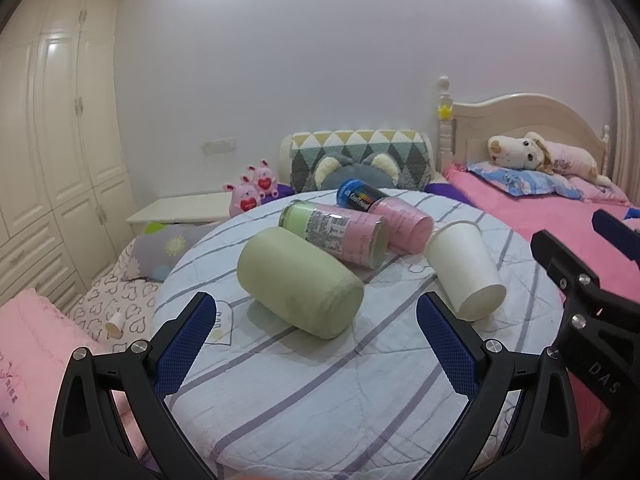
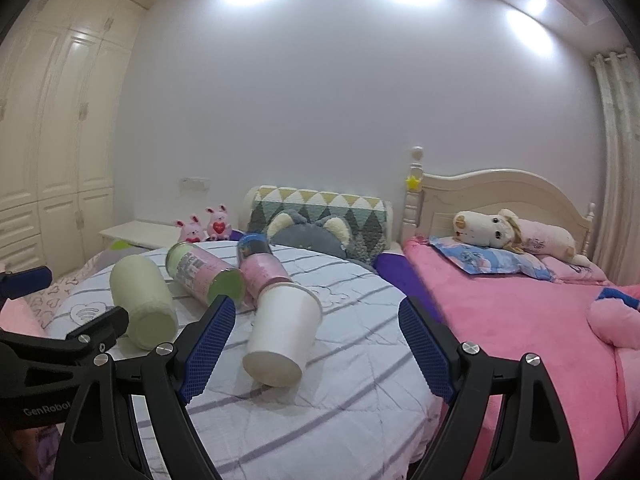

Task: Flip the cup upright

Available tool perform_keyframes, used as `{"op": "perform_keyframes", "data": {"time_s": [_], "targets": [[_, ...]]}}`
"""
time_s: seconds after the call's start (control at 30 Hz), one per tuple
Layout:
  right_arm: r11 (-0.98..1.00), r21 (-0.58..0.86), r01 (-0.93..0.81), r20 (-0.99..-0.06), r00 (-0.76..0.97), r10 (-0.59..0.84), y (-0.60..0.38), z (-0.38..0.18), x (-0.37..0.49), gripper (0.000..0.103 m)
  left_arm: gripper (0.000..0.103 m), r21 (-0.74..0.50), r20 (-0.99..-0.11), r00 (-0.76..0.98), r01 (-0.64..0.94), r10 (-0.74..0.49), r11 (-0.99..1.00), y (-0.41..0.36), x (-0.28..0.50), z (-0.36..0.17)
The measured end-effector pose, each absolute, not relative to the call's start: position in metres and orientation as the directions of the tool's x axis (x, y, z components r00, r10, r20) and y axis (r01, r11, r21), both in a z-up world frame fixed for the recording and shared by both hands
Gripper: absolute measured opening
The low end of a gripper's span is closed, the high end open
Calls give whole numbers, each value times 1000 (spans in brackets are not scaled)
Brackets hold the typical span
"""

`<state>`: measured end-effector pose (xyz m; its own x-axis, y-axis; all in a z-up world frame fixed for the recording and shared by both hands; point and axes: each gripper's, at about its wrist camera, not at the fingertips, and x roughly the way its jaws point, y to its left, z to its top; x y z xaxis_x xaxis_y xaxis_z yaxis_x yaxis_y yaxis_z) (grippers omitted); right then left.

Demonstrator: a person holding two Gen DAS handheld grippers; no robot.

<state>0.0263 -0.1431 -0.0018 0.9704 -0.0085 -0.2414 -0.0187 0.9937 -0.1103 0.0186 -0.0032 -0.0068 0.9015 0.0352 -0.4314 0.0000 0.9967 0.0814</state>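
A white paper cup (image 1: 464,270) lies on its side on a round table with a striped quilted cover (image 1: 320,380). In the right wrist view the cup (image 2: 282,334) lies between my fingers' line of sight, its closed base toward me. My left gripper (image 1: 316,308) is open and empty, near a green roll. My right gripper (image 2: 316,312) is open and empty, a short way in front of the cup's base. The right gripper's body shows at the right edge of the left wrist view (image 1: 576,280).
A green towel roll (image 1: 298,282), a green-and-pink labelled canister (image 1: 334,232), a pink canister (image 1: 400,224) and a dark canister (image 1: 360,194) lie on the table beside the cup. A pink bed (image 2: 520,320) with plush toys stands at the right. Wardrobes (image 1: 52,120) stand at the left.
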Motion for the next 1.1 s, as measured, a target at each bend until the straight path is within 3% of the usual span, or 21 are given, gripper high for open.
{"op": "perform_keyframes", "data": {"time_s": [0.23, 0.67, 0.9, 1.1], "targets": [[976, -131, -173, -316, 941, 125, -135, 18, 65, 85, 102, 79, -483, 867, -97, 123, 992, 11, 41, 4], [864, -200, -463, -505, 804, 314, -86, 40, 147, 85, 102, -80, -628, 751, -323, 204, 943, 70, 104, 27], [717, -283, -637, -650, 677, 345, -45, 29, 192, 85, 102, -94, -696, 678, -413, 237, 906, 89, 124, 18], [597, -322, -735, -774, 568, 281, -16, 14, 232, 85, 102, -72, -746, 598, -511, 294, 857, 102, 128, -1]]}}
